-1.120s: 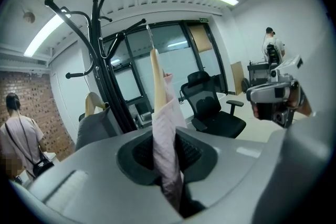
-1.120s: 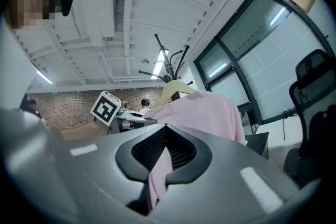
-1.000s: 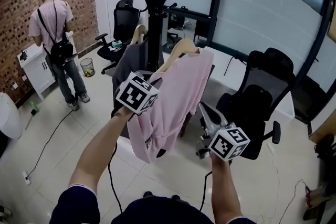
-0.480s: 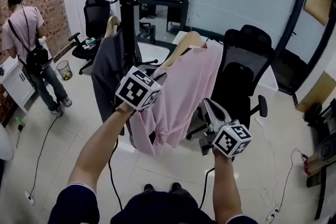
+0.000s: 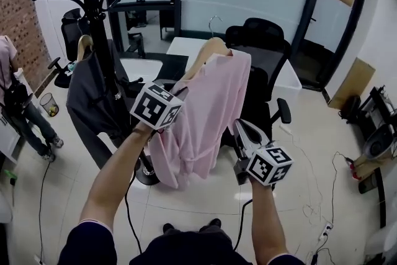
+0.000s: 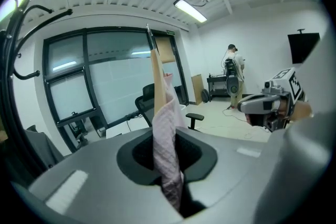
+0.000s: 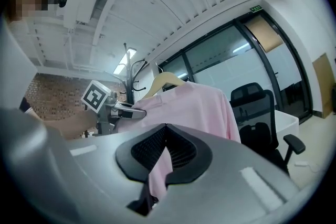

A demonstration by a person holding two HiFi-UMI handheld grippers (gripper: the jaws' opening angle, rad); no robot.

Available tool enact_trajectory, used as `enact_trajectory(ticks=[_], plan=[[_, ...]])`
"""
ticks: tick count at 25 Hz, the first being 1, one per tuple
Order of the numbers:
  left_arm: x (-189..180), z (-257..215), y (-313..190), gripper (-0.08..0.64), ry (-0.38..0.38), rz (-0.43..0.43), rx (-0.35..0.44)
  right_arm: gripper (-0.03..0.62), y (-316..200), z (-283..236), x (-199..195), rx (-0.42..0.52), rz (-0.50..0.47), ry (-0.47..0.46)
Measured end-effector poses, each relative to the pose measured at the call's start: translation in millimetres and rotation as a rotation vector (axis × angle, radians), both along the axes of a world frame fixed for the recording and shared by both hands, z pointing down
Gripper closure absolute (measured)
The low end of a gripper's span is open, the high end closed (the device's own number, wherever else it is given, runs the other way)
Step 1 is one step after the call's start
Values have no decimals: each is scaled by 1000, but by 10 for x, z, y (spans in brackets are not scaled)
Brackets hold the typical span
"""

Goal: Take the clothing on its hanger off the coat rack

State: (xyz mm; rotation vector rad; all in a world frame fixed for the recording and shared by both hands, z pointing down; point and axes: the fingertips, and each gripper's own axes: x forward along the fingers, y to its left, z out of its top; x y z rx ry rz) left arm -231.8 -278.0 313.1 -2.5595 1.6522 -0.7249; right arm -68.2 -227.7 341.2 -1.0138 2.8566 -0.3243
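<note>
Both the left gripper [image 6: 170, 181] and right gripper [image 7: 156, 176] pinch the pink shirt [image 5: 214, 108] tightly

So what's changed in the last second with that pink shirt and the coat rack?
The pink shirt on its hanger was carried rightward, clear of the coat rack, now apart at the head view's left. Unchanged: left gripper and right gripper stay shut on the shirt; the grey garment still hangs on the rack.
</note>
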Motion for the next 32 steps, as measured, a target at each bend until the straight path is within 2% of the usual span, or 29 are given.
enact_trajectory(ticks=[9,16,25,32], plan=[[859,-100,-807,518,-10,20,26,591,-590,39,937,12,32,52],[1284,-213,-1509,518,10,13,43,591,-1052,177,1529,-23,72,42],[1626,-136,-2545,517,12,68,32,591,-1741,327,1945,-60,184,38],[1804,-123,-3645,518,26,167,3,591,-2634,180,1975,-66,288,39]])
